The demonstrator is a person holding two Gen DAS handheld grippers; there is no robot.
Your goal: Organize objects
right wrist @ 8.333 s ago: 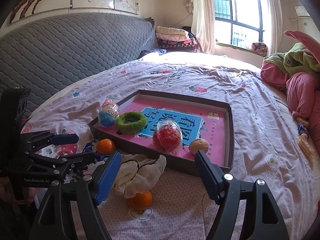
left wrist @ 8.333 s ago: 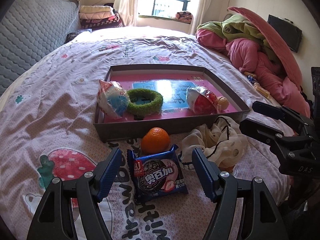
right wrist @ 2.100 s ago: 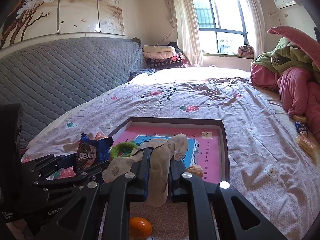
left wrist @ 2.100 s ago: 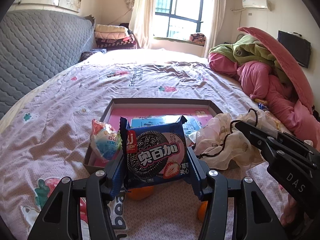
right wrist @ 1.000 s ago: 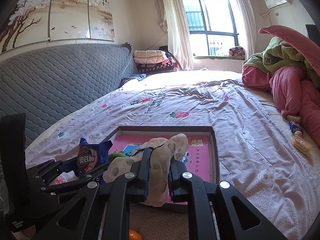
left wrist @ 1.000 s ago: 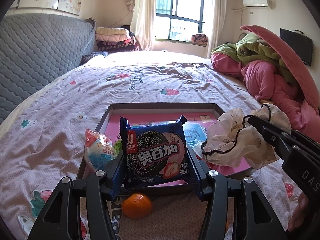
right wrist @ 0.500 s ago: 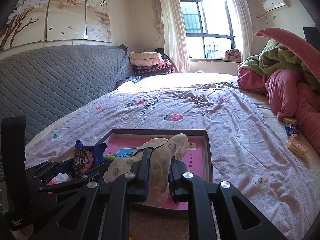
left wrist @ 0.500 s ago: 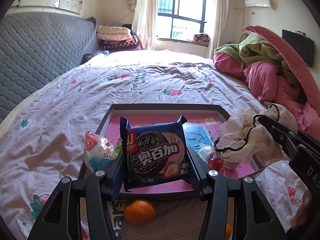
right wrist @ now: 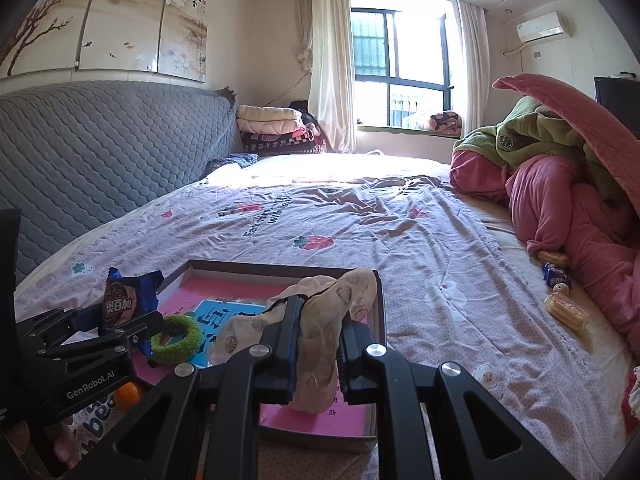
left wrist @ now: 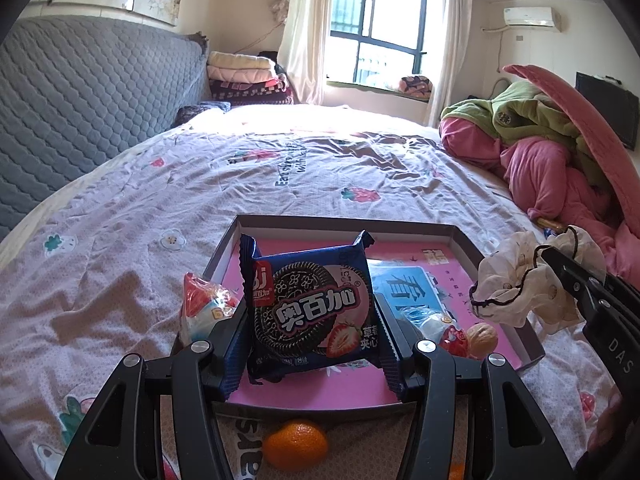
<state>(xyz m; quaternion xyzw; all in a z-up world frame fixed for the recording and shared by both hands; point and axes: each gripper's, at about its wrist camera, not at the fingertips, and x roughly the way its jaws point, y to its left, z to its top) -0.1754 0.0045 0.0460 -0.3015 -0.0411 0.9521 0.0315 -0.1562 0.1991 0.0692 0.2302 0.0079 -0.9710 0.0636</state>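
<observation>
My left gripper (left wrist: pixel 310 312) is shut on a blue cookie packet (left wrist: pixel 310 304) and holds it above the near part of the pink-lined tray (left wrist: pixel 344 224). My right gripper (right wrist: pixel 318 344) is shut on a crumpled cream cloth (right wrist: pixel 320 320) and holds it over the tray (right wrist: pixel 280 270); the cloth also shows at the right of the left wrist view (left wrist: pixel 520 284). In the tray lie a green ring (right wrist: pixel 178 338), a blue-white snack bag (left wrist: pixel 202 308), a red snack bag (left wrist: pixel 452 336) and a walnut (left wrist: pixel 482 334). An orange (left wrist: pixel 296 444) lies on the bed before the tray.
The tray sits on a lilac bedspread (left wrist: pixel 280 168). A grey quilted headboard (right wrist: pixel 100 144) runs along the left. A heap of pink and green bedding (right wrist: pixel 560 184) fills the right. Snack packets (right wrist: pixel 558 280) lie beside the heap.
Both grippers have moved forward over the tray with their loads still held. The orange has slid lower in the left wrist view.
</observation>
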